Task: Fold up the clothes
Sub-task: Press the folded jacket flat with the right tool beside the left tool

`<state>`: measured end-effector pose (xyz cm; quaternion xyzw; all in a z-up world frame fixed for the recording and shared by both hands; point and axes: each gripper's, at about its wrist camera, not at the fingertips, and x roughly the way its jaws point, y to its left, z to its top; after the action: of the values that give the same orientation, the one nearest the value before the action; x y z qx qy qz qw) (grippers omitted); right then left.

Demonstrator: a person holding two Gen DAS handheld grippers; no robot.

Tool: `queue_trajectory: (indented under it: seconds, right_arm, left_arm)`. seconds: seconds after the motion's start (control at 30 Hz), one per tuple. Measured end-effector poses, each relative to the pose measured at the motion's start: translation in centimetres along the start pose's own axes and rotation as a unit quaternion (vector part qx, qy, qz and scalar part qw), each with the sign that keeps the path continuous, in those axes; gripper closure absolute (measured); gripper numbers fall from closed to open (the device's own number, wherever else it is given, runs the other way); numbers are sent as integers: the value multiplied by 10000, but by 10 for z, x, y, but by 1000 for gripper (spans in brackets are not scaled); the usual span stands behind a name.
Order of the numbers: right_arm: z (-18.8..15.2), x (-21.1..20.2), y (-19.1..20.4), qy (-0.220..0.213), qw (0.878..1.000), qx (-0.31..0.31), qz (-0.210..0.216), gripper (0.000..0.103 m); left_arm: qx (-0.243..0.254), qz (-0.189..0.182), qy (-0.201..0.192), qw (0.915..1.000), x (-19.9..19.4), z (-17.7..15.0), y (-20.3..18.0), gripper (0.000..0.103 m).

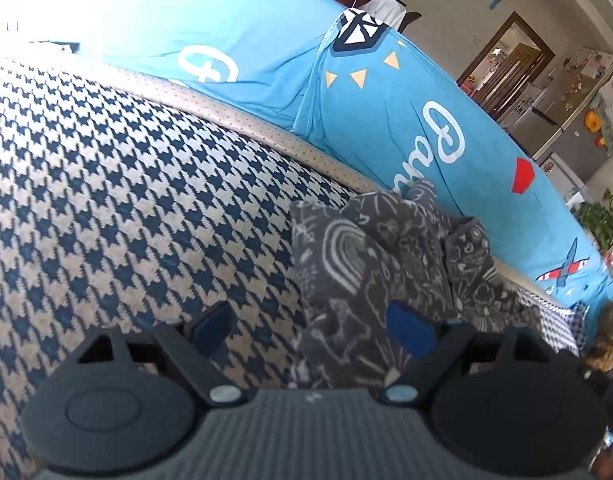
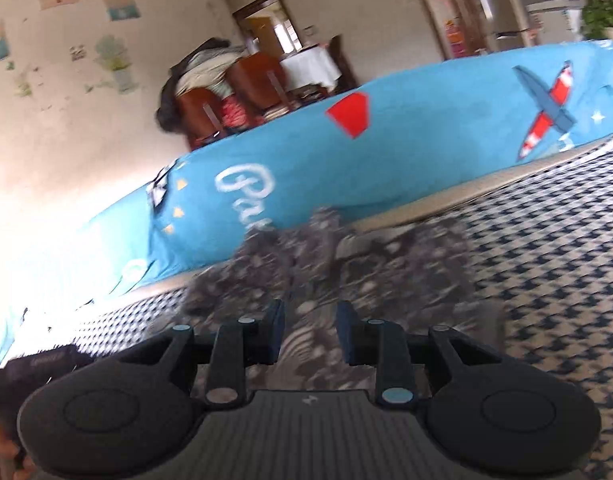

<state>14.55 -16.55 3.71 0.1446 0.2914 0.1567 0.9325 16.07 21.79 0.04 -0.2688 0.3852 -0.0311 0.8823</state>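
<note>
A dark grey garment [image 1: 386,256] with white doodle print lies crumpled on the houndstooth cushion [image 1: 126,200], against the blue printed cover behind it. My left gripper [image 1: 311,328] is open wide; its right finger [image 1: 410,332] hangs over the garment's near edge and its left finger is over bare cushion. In the right wrist view the same garment [image 2: 386,272] is blurred and lies just ahead. My right gripper [image 2: 311,330] stands over its near part with a narrow gap between the pads. Cloth shows through that gap, and the pads do not press on it.
The blue cover [image 1: 386,120] [image 2: 386,152] forms a raised back along the cushion's far edge. The houndstooth cushion [image 2: 546,272] extends to the right. Beyond it are chairs [image 2: 258,80], a doorway [image 1: 506,64], a fridge [image 1: 554,120] and plants [image 1: 602,220].
</note>
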Motion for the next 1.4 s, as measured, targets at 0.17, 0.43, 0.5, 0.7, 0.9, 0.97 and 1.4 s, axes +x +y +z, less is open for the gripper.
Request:
queue_trajectory:
  seconds: [0.17,0.43,0.5,0.7,0.9,0.97,1.4]
  right_arm:
    - [-14,13,22,290,9986,-395,173,75]
    - [-22,25,30,507,9970,-535,241,75]
    - [-22,27,29,544,9969,-518,240,75]
    - [-20,29,27,604,9967,-476,245,75]
    - [-22,34,26,694,9962,-437,289,75]
    - [-23,35,27,720,9960,-439,295,75]
    - [-42,60,29,1313,9896,-570,-128,75]
  left_arm:
    - [-244,-282,68,9993,17,16,8,15]
    - [-320,-497,156,9981,45,36,7,18]
    - [-280,-505,222,9981,54,40,4,23]
    - [-245,-522,317,9978,71,45,1,40]
    - [89,-443,111,9989,75,44,-8,87]
    - [295,-215,-135,9992,69,43,-19,91]
    - [1700,998,-606,9785,81,34,-53,91]
